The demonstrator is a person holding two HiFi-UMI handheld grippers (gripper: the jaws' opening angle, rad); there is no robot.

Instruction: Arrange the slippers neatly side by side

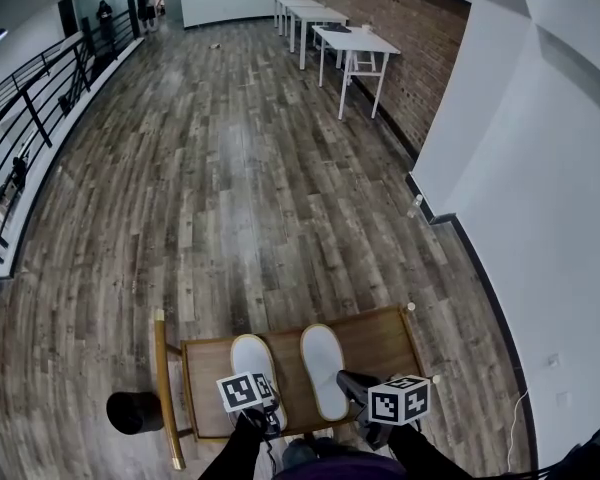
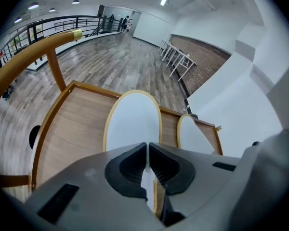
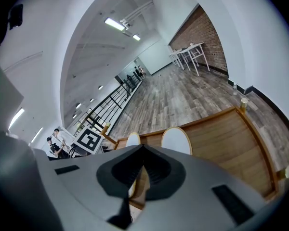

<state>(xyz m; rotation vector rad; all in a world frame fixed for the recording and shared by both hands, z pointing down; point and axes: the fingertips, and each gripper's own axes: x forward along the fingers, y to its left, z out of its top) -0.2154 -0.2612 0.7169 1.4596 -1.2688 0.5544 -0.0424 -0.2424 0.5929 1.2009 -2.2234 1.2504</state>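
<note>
Two white slippers with yellow rims lie side by side, toes pointing away, on a low wooden table (image 1: pixel 380 338). My left gripper (image 1: pixel 264 411) sits at the heel of the left slipper (image 1: pixel 254 361). In the left gripper view its jaws (image 2: pixel 148 148) are shut on the heel edge of that slipper (image 2: pixel 132 124), with the right slipper (image 2: pixel 192 136) beside it. My right gripper (image 1: pixel 344 377) hovers by the heel of the right slipper (image 1: pixel 323 368), shut with nothing between its fingers. In the right gripper view the gripper (image 3: pixel 143 150) faces the right slipper (image 3: pixel 176 139) and the left slipper (image 3: pixel 133 138).
A curved wooden rail (image 2: pixel 33 52) borders the table's left side. A black round object (image 1: pixel 133 411) stands on the floor to its left. White tables (image 1: pixel 350 38) line the brick wall far ahead, a black railing (image 1: pixel 30 98) runs along the left, and a white wall (image 1: pixel 540 198) is close on the right.
</note>
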